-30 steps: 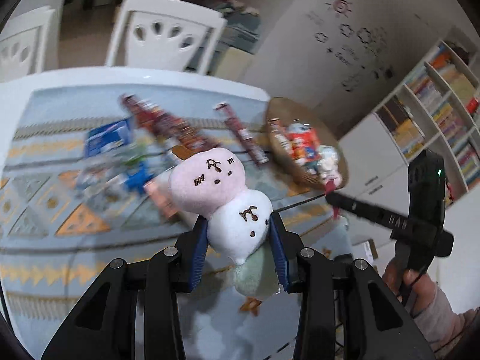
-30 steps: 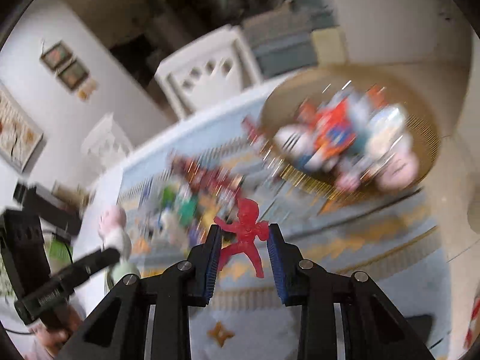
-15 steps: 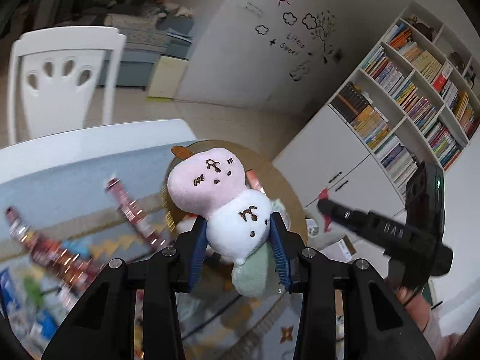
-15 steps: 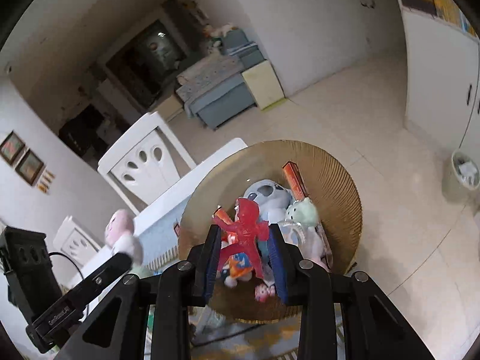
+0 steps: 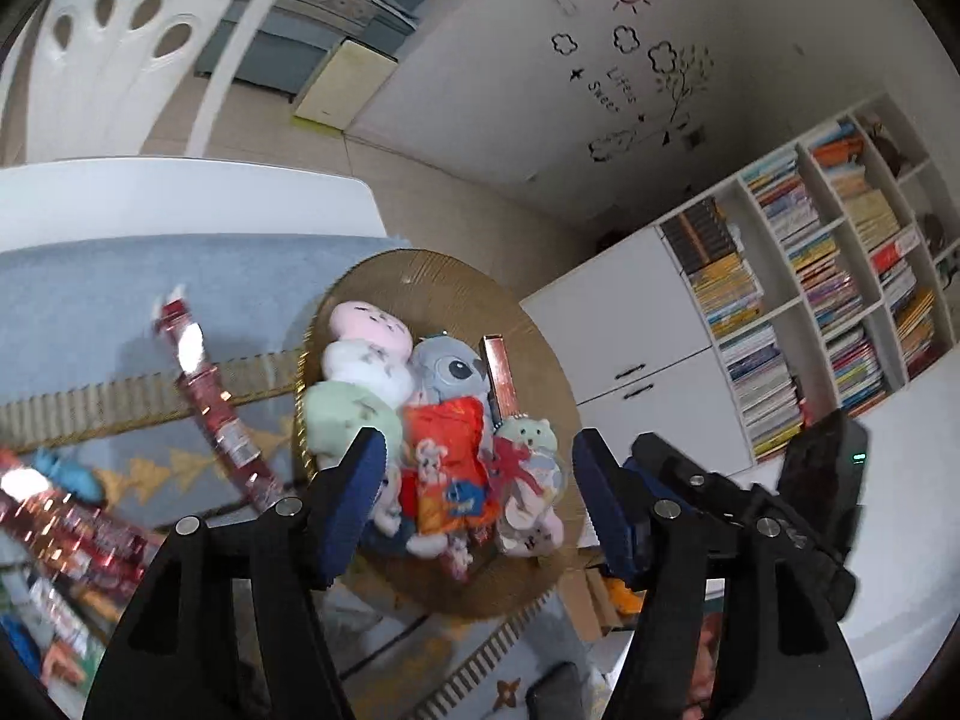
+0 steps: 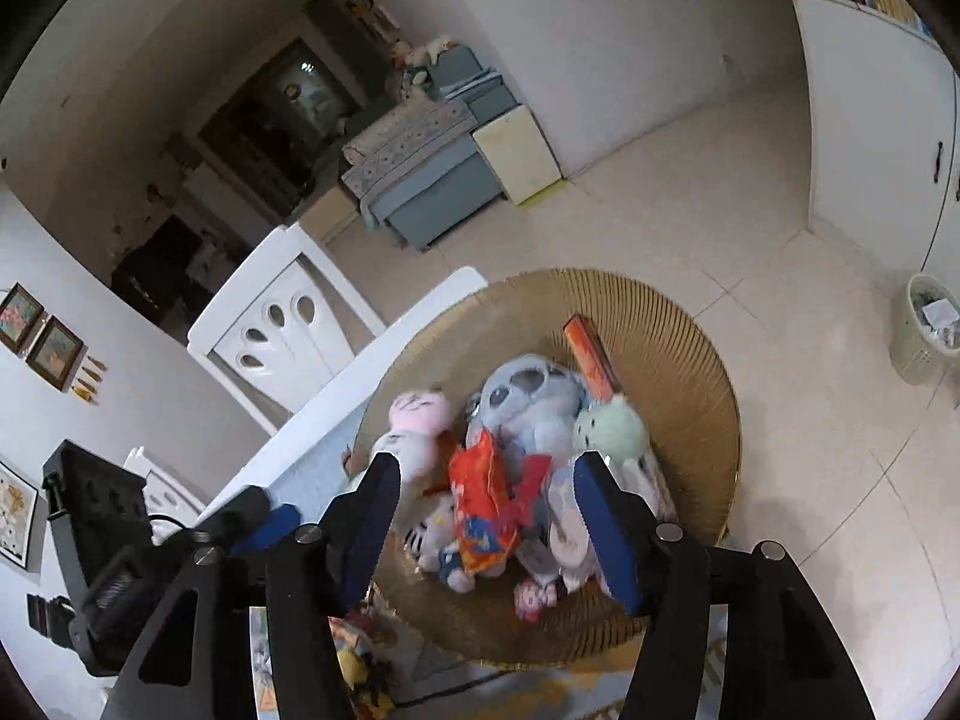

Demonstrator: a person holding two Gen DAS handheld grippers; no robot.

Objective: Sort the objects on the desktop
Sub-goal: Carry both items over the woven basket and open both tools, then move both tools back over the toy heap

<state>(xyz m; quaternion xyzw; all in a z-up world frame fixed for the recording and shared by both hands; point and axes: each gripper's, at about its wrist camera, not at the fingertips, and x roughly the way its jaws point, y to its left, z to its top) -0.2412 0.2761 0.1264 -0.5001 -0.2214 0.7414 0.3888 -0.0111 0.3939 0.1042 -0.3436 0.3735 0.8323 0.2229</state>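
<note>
1. Over on the left of the woven basket, a long red snack strip lies across the blue patterned cloth on the bench, clear of the basket's rim.
2. Left tool hangs above the basket's near side, its jaws opening, blue pads wide apart with nothing pressed between them.
3. Inside the basket at its left edge sits the three-ball plush, pink on top, white in the middle, green lowest, lying against the rim.
4. Just right of it, toward the basket's middle, the blue-grey plush faces up, with an orange-red snack packet in front of it.
5. The red figure lies among the toys right of that packet, partly covered, beside a small pale-green bear.
6. A narrow red box leans toward the basket's back right.
7. Right tool hovers over the same basket, jaws opening too, pads apart and gripping nothing; the pile shows between them.
8. Beyond the basket to its left, a white chair stands at the bench.
</note>
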